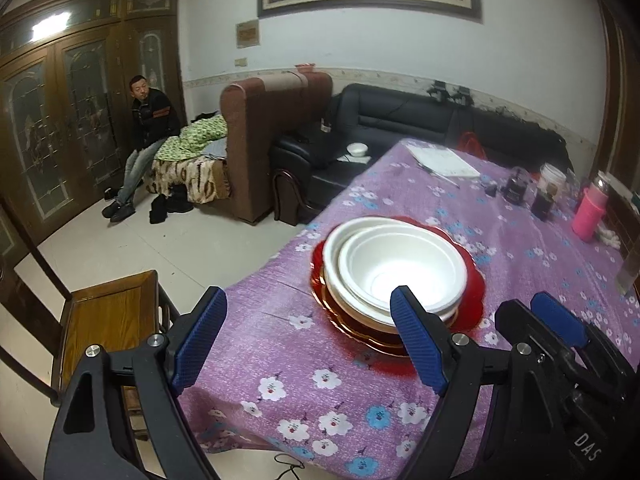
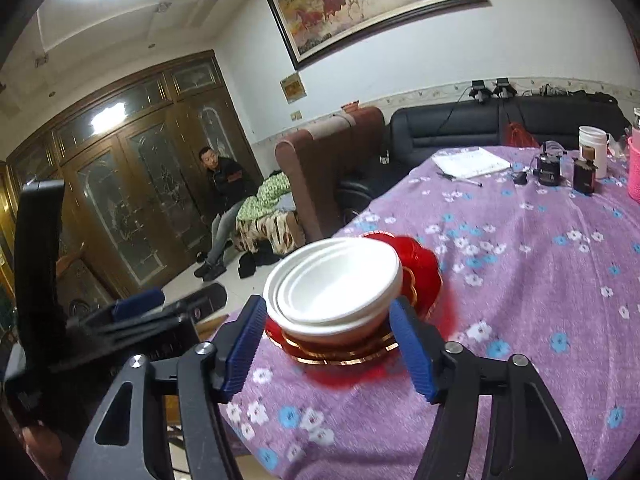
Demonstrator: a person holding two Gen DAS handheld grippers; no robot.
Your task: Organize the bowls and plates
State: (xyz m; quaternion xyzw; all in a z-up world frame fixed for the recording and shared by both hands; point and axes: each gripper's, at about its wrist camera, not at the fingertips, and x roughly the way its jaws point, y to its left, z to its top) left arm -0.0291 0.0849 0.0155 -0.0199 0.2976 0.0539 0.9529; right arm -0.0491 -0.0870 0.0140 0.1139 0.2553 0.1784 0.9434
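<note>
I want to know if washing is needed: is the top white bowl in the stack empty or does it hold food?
Empty. The top white bowl shows a clean, bare white inside in both wrist views.

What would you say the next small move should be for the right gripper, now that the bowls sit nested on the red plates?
Probably draw the right gripper straight back. The white bowls already sit nested on the red plates, its blue pads stand on either side of the lowest bowl without visibly pressing it, and the left gripper is open and empty.
</note>
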